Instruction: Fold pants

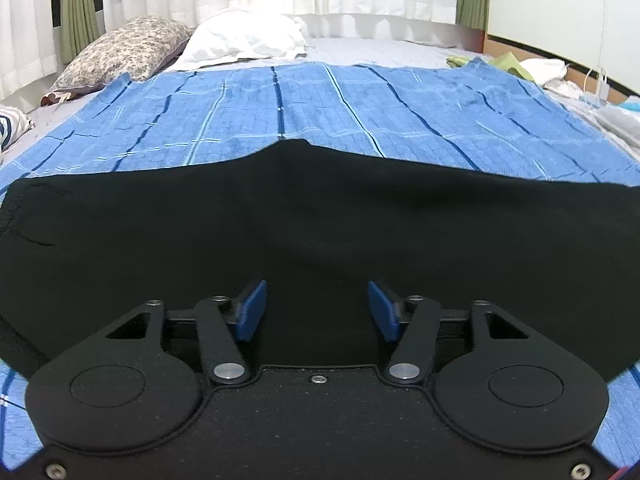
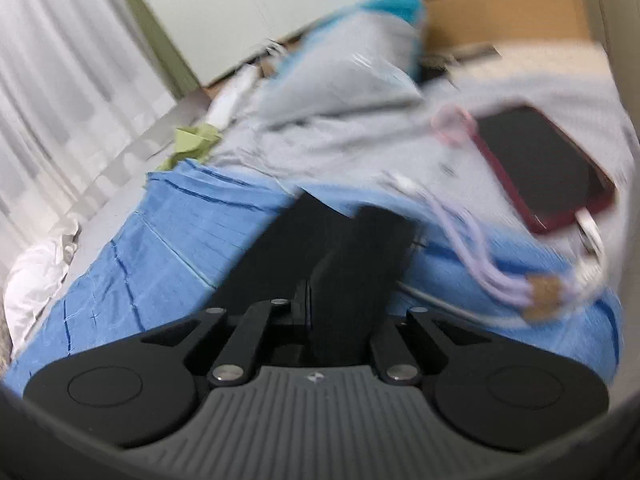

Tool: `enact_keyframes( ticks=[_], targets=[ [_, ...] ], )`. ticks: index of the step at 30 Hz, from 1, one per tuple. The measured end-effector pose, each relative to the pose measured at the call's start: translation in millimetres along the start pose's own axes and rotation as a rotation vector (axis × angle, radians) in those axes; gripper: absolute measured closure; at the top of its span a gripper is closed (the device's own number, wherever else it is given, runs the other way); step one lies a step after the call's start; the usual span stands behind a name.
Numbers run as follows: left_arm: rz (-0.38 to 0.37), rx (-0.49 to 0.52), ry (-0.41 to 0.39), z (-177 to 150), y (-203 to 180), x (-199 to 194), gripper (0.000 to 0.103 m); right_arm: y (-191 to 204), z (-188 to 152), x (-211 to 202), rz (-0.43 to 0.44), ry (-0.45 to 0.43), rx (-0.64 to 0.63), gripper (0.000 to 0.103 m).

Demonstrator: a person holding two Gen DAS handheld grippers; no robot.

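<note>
The right gripper (image 2: 310, 300) has its jaws together, and a fold of the black pants (image 1: 320, 232) seems to be pinched between them; the picture is blurred, so I cannot tell how much cloth is really caught. The left gripper (image 1: 318, 312) has its jaws apart, about half way, with the blue pads (image 1: 250, 312) just above the pants and nothing pressed between them.

The pants lie spread on the blue blanket (image 1: 320, 100) that covers the bed, and the left camera sees them as a wide dark sheet reaching both edges of its view.

I think the main risk is a thin hold on the right: if only the top layer is taken, the lower layer may stay behind and the fold comes out uneven. With the left side free, pulling from the right could drag the whole garment across the blanket instead of folding it.

Near the right gripper lie a phone (image 2: 548, 168) in a red case and a pale cable (image 2: 472, 240); a swinging leg could catch the cable and pull the phone along
</note>
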State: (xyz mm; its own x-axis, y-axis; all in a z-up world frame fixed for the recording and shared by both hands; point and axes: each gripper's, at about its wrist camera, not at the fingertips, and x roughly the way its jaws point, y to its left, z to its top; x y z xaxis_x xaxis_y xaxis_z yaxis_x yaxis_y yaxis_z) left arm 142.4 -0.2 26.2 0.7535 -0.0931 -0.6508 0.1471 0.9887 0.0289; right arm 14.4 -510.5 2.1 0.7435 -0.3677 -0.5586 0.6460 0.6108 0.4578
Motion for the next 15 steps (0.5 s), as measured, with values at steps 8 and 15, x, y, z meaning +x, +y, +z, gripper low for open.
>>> enact_keyframes(
  ticks=[8,15],
  targets=[
    [0.02,-0.171,-0.026,6,57,-12,0.055,219,-100,-23,0.394,0.13,-0.633,0.095],
    [0.049,-0.209,-0.003,-2,89,-12,0.055,274,-242,-51,0.654,0.391,-0.904,0.064]
  ],
)
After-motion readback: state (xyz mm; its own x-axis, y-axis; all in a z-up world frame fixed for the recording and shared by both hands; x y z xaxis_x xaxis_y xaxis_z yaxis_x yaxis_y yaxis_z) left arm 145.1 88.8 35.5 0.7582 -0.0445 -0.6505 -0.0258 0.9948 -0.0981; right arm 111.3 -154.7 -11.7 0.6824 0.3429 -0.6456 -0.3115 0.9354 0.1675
